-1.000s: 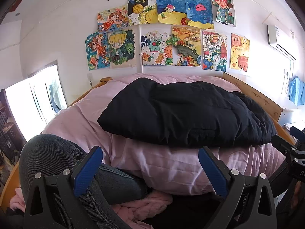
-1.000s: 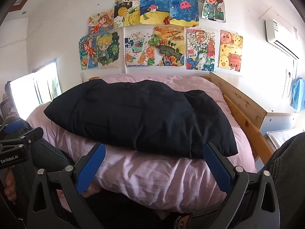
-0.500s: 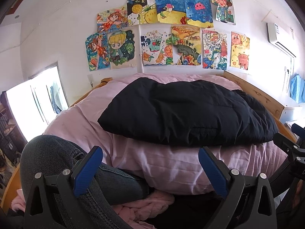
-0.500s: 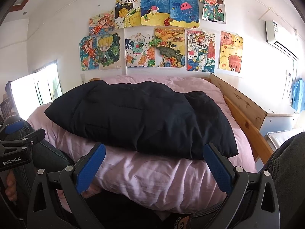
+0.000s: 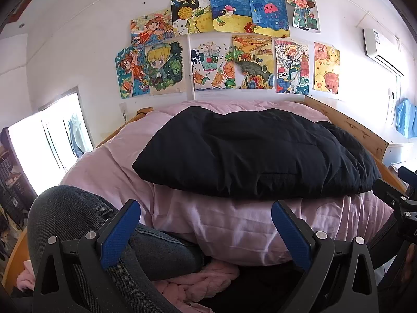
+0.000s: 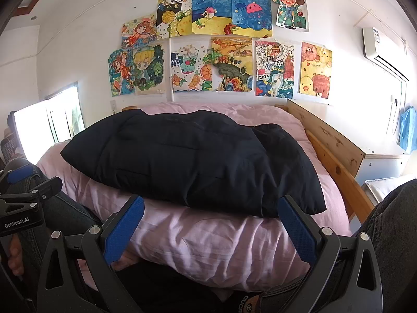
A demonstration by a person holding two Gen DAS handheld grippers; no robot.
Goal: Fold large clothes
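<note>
**Pink bed, black coat, both grippers waiting at the near edge**

Pink bedding [image 5: 221, 224] covers the wooden-framed bed beneath a wall of children's drawings [image 6: 221, 47]. The left gripper [image 5: 206, 230] hangs with its jaws spread wide and empty, low at the near edge beside the person's denim knee [image 5: 78, 216]; the right gripper [image 6: 211, 224] is equally wide and holds nothing. Beyond both, well apart from the fingers, the black padded coat [image 6: 187, 159] lies in a compact bundle across the middle of the bed. This looks like a pause between folds: next, each gripper would need to reach forward and pinch a near hem. Compared with a second ago, almost nothing differs; the views drift only slightly.
</note>
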